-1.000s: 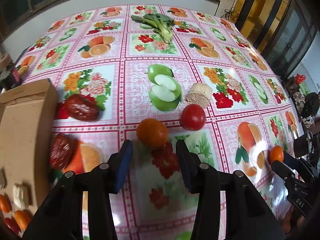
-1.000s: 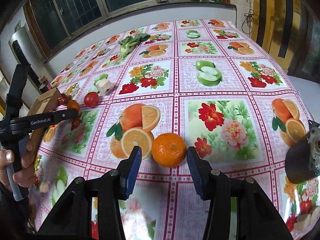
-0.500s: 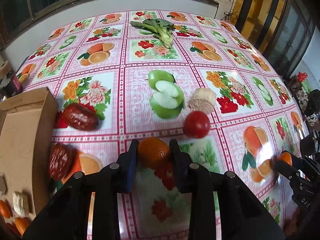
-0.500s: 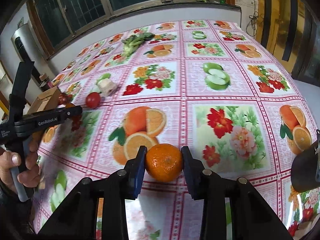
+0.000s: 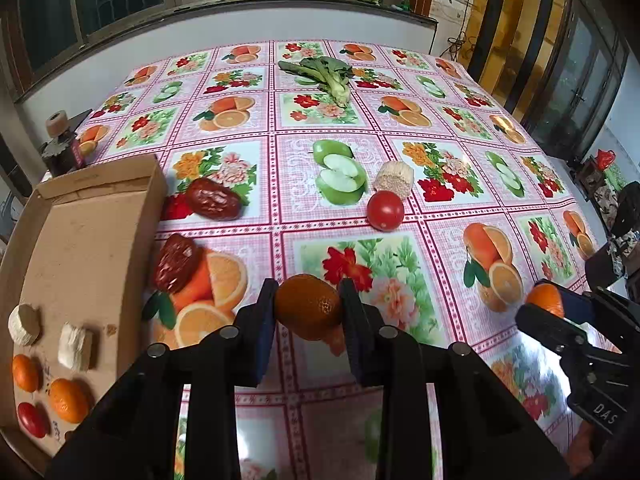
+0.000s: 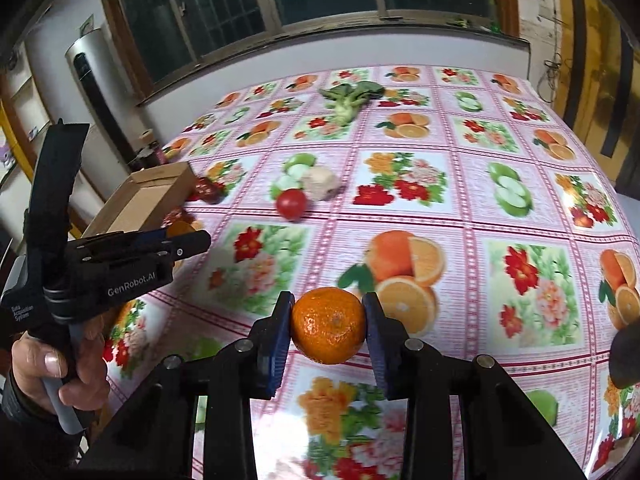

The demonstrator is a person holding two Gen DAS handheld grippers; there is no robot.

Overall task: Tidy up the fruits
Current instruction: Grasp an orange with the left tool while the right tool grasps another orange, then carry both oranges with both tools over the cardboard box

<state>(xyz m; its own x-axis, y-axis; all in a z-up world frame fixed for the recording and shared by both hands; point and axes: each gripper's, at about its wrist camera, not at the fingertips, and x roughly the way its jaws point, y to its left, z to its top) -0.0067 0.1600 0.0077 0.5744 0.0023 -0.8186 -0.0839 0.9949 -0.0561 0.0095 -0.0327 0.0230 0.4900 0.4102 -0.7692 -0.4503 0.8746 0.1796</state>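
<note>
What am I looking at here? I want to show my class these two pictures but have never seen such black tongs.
A person holds two handheld black grippers, each with a camera looking along its fingers. From the left gripper, shut on a dull orange mandarin, you see the shallow cardboard box with small fruits inside, two wrinkled red dates, a round red tomato and a leafy green vegetable on the fruit-patterned tablecloth. The right gripper is shut on a bright orange mandarin.
</note>
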